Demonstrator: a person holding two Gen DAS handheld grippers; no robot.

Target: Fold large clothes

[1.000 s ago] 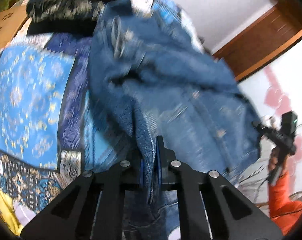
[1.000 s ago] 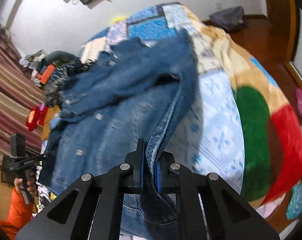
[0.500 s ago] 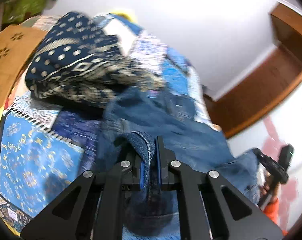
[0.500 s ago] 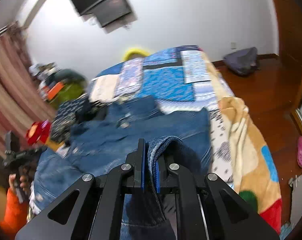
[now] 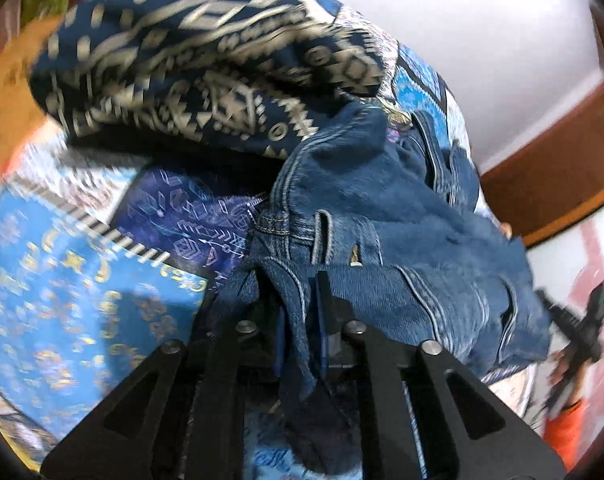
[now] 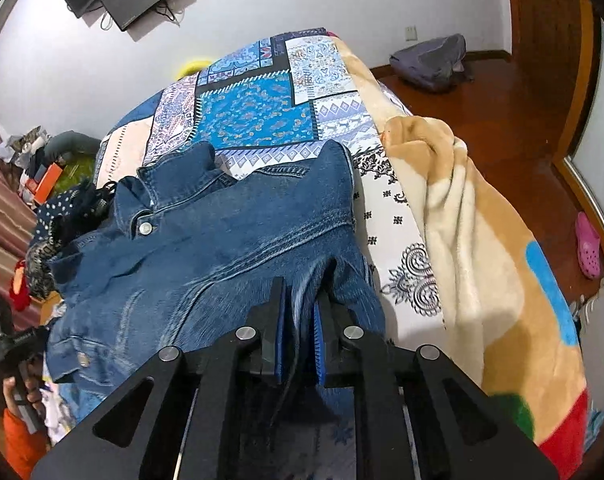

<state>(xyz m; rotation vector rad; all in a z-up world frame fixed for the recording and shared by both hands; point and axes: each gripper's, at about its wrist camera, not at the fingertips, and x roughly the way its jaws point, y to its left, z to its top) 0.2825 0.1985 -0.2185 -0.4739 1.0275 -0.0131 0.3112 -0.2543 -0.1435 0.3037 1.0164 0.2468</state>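
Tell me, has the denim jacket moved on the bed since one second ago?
Yes. The denim jacket then hung lifted; now it lies flat on the patchwork quilt, lowered toward it.

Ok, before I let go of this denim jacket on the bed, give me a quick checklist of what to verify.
1. Left gripper clamped on denim jacket: ok.
2. Right gripper clamped on the jacket: ok.
3. Jacket resting on the bed: ok.
4. Jacket flat, free of bunching: not ok, creased near the collar.
5. Jacket clear of the patterned navy garment: not ok, its edge lies against it.
6. Sleeves tucked in: cannot tell.
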